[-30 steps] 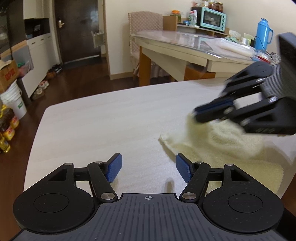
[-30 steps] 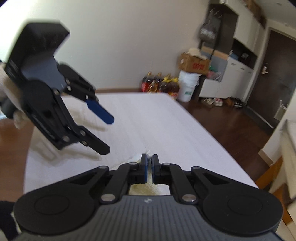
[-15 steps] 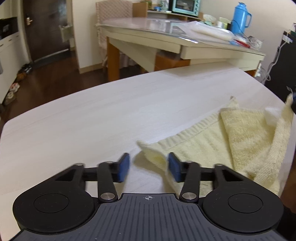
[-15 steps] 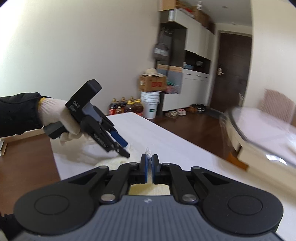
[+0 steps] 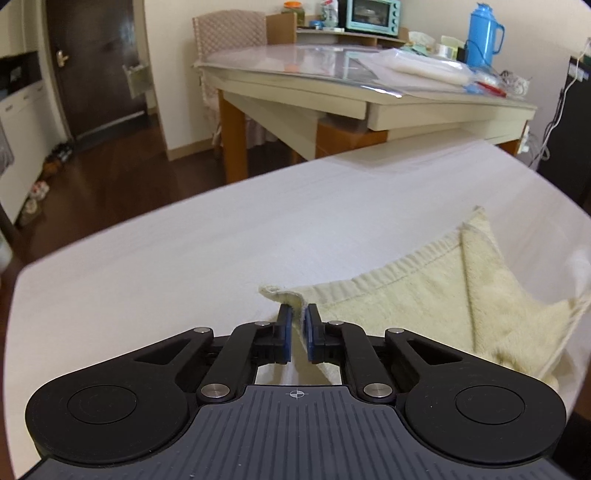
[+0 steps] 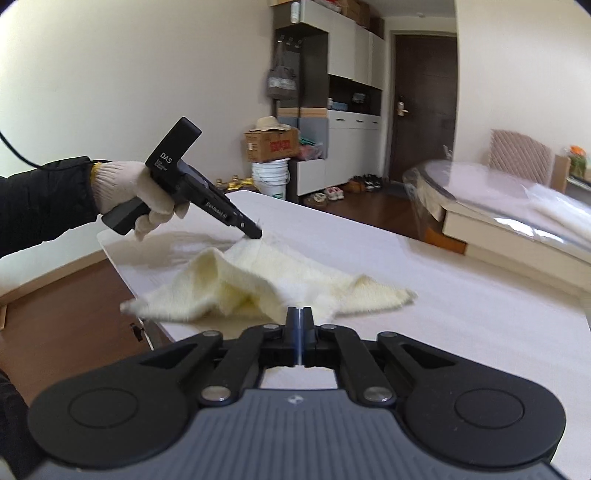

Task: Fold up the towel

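Note:
A pale yellow towel lies rumpled on the white table, part of it folded over itself. My left gripper is shut on the towel's near corner, a flap of cloth pinched between its blue pads. In the right wrist view the same left gripper touches the towel's far corner, held by a gloved hand. My right gripper is shut, and a thin bit of the towel sits between its pads, near the table's edge.
A larger dining table with a plastic sheet, bags and a blue thermos stands beyond the white table. A chair, a dark door, cabinets, a white bucket and a cardboard box lie around the room.
My left gripper went from wide open to shut on the towel's corner. My right gripper, still shut, swung away, and the towel now stretches between the two grippers.

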`<state>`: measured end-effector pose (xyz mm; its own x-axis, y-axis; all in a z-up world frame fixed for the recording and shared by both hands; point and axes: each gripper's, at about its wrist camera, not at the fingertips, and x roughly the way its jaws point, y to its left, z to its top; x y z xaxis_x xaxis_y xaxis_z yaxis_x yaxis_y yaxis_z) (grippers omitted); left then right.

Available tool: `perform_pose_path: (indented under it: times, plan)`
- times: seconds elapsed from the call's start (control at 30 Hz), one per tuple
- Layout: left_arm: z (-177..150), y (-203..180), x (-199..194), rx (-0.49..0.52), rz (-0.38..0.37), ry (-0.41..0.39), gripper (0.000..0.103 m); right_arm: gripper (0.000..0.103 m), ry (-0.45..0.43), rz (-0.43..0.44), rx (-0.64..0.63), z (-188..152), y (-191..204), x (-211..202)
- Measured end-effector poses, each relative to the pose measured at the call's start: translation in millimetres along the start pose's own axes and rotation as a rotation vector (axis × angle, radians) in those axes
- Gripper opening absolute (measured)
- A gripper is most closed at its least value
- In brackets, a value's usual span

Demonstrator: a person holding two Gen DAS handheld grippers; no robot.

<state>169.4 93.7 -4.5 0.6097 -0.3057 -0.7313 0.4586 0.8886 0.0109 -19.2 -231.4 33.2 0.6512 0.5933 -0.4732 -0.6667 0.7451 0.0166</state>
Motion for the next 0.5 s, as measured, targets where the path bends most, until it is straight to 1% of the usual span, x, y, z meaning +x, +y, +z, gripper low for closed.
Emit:
perform_pose_path:
  times: [0.13,0.2,0.23,0.3,0.33,0.4,0.5]
  plan:
    - [10,3,6,0.018,0.006,0.017,0.008,0.003,0.02,-0.002,-0.032,-2,0,7]
    - [9,2,5,0.023,0.01,0.022,0.008,0.013,0.02,-0.005,-0.08,-3,4,11]
    - [7,2,4,0.02,0.011,0.023,0.009,0.015,0.029,0.01,-0.103,-2,6,14]
    - [3,4,1,0.011,0.013,0.021,0.01,0.032,0.03,0.029,-0.142,-3,14,16]
    - [1,5,0,0.004,0.013,0.02,0.01,0.035,0.031,0.033,-0.173,-3,20,19]
    - [-3,7,0,-0.01,0.012,0.022,0.011,0.037,0.039,0.022,-0.252,-4,33,27]
    - [-6,9,1,-0.023,0.011,0.02,0.011,0.037,0.061,0.008,-0.35,-6,47,42]
